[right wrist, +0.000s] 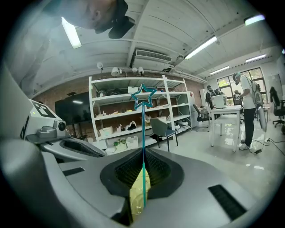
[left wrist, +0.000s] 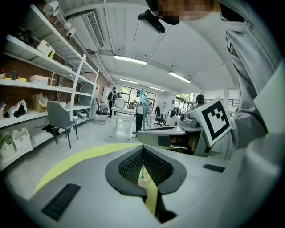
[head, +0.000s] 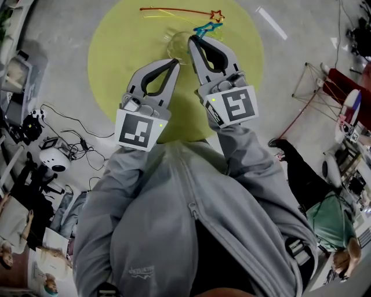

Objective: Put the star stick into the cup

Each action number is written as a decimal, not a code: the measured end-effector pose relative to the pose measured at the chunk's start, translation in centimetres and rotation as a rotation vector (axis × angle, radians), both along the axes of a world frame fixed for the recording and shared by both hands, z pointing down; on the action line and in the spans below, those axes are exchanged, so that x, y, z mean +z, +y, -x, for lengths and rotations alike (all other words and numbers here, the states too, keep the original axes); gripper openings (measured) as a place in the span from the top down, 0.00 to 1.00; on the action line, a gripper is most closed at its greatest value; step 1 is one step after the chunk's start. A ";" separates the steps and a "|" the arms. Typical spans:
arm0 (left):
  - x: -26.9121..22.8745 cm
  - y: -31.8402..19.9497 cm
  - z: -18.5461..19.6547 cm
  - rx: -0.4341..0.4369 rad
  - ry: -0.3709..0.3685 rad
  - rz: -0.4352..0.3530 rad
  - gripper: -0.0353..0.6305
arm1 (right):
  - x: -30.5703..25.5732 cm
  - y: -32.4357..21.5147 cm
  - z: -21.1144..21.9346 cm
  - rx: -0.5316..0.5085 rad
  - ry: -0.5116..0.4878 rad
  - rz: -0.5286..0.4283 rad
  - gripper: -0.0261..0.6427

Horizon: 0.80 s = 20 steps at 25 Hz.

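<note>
My right gripper point(head: 193, 39) is shut on a blue star stick point(head: 207, 26), and it hovers at the right rim of a clear cup point(head: 177, 42) on the round yellow table point(head: 116, 52). In the right gripper view the blue star stick point(right wrist: 143, 133) stands upright between the closed jaws. Its star is on top and the cup point(right wrist: 137, 196) shows below through the gap. My left gripper point(head: 175, 60) is shut just on the near side of the cup. From the left gripper view, the stick point(left wrist: 142, 171) shows just past the closed tips of the left gripper point(left wrist: 142, 149).
A red star stick point(head: 179, 10) and a thin yellow stick point(head: 168, 16) lie at the table's far edge. Cables and small devices point(head: 52, 156) crowd the floor to the left. A metal frame point(head: 313, 87) and a seated person point(head: 333, 229) are at the right.
</note>
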State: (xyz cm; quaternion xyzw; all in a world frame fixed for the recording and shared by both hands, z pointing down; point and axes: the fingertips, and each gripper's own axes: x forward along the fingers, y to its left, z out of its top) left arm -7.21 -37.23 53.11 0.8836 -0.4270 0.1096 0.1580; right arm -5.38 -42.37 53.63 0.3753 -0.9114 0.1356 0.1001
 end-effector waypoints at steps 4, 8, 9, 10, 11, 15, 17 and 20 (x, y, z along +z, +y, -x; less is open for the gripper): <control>1.1 0.0 -0.3 0.008 -0.007 0.014 0.92 | 1.2 0.0 0.1 -0.004 0.005 0.021 0.90; 1.4 0.2 -0.6 0.015 0.000 0.026 0.92 | 2.0 0.1 0.3 -0.012 0.009 0.047 0.90; 1.4 0.2 -0.7 0.017 0.001 0.028 0.92 | 2.2 0.1 0.4 -0.013 0.011 0.053 0.90; 1.4 0.2 -0.8 0.019 0.002 0.030 0.92 | 2.3 0.1 0.4 -0.015 0.014 0.060 0.90; 1.4 0.2 -0.8 0.018 0.004 0.032 0.92 | 2.5 0.1 0.4 -0.018 0.017 0.067 0.90; 1.5 0.3 -0.8 0.015 0.008 0.037 0.92 | 3.2 0.2 0.5 -0.012 0.027 0.096 0.90; 1.5 0.3 -0.8 0.013 0.008 0.036 0.92 | 3.6 0.3 0.4 -0.008 0.036 0.109 0.90; 1.6 0.5 -0.7 0.011 0.011 0.037 0.92 | 4.3 0.4 0.5 -0.010 0.053 0.137 0.90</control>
